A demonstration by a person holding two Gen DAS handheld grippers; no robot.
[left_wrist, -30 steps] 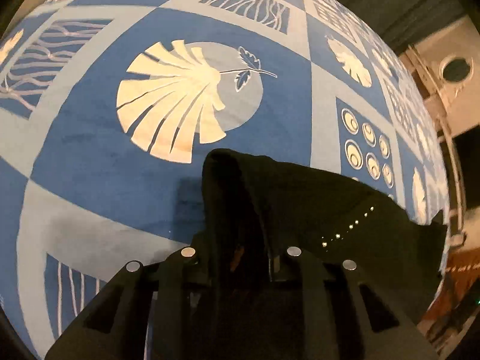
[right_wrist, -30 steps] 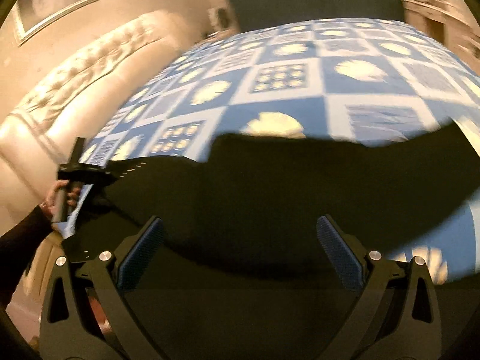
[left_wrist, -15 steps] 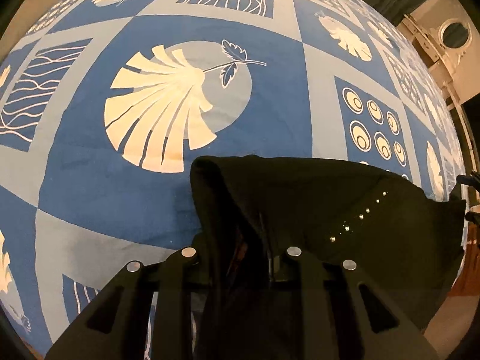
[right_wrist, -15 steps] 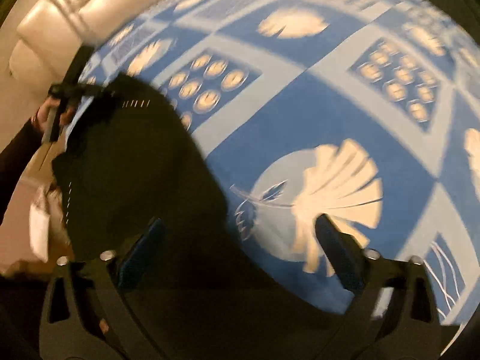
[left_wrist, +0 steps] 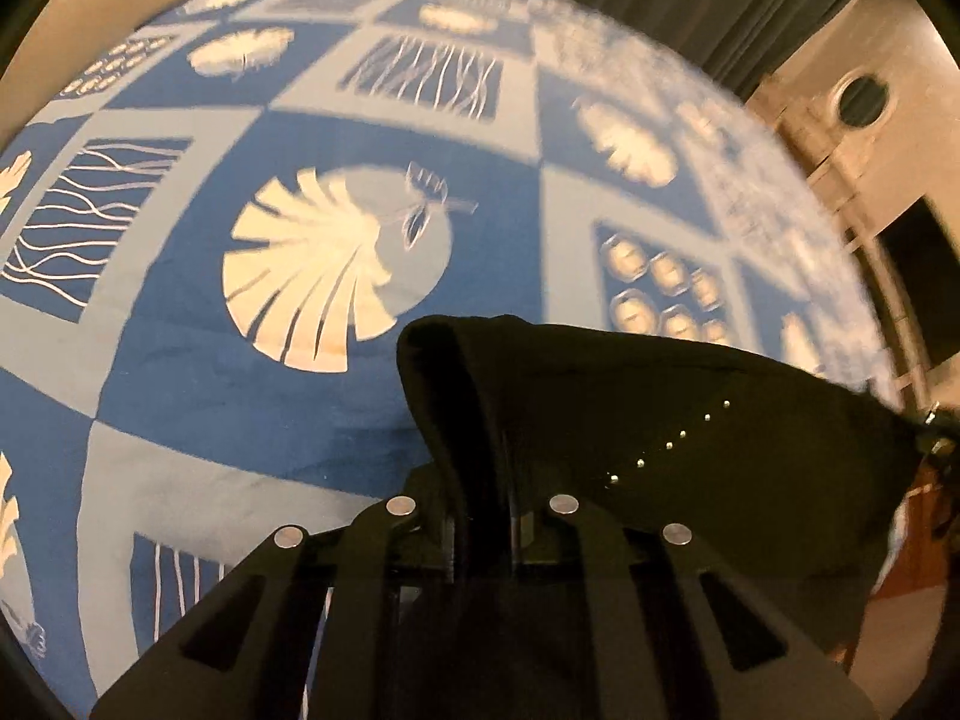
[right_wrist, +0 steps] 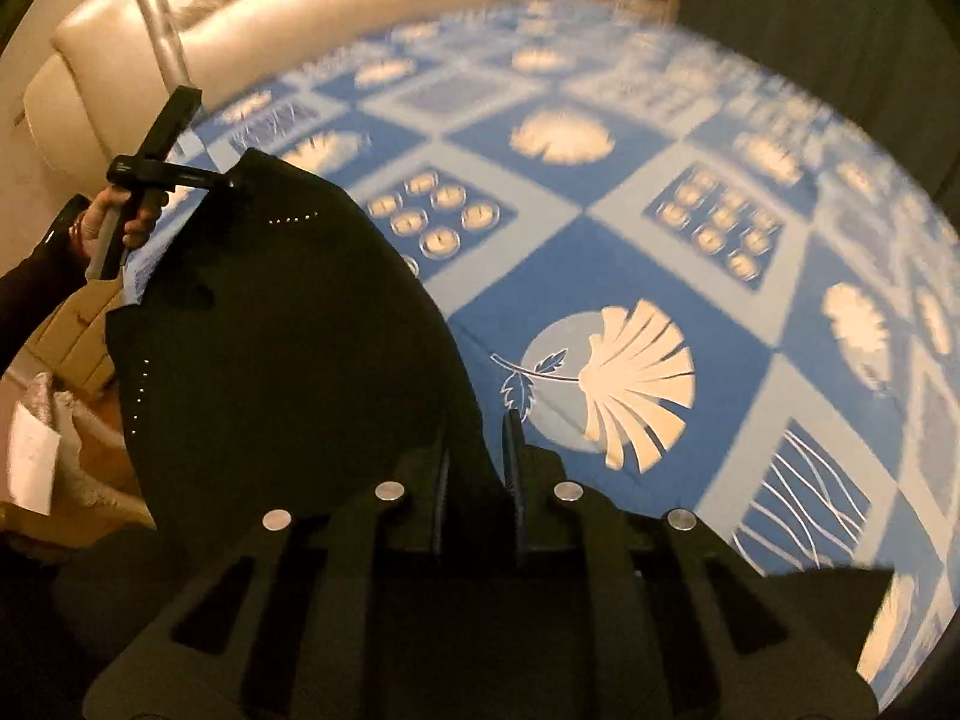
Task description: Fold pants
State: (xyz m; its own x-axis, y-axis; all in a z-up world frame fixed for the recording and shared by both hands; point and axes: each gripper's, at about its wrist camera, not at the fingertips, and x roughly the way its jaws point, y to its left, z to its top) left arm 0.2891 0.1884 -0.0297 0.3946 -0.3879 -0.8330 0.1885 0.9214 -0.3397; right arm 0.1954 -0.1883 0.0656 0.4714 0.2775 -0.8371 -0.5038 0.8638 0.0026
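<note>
Both my hand-held grippers now grip the black pants, lifted over the bed.

A second ago my right hand-held gripper gaped wide above the pants; now its jaws are closing on the fabric's near edge. My left hand-held gripper stays clenched on another fold, at the bed's left edge. The blue patterned bedspread lies bare far and right, with the cream headboard beyond.
</note>
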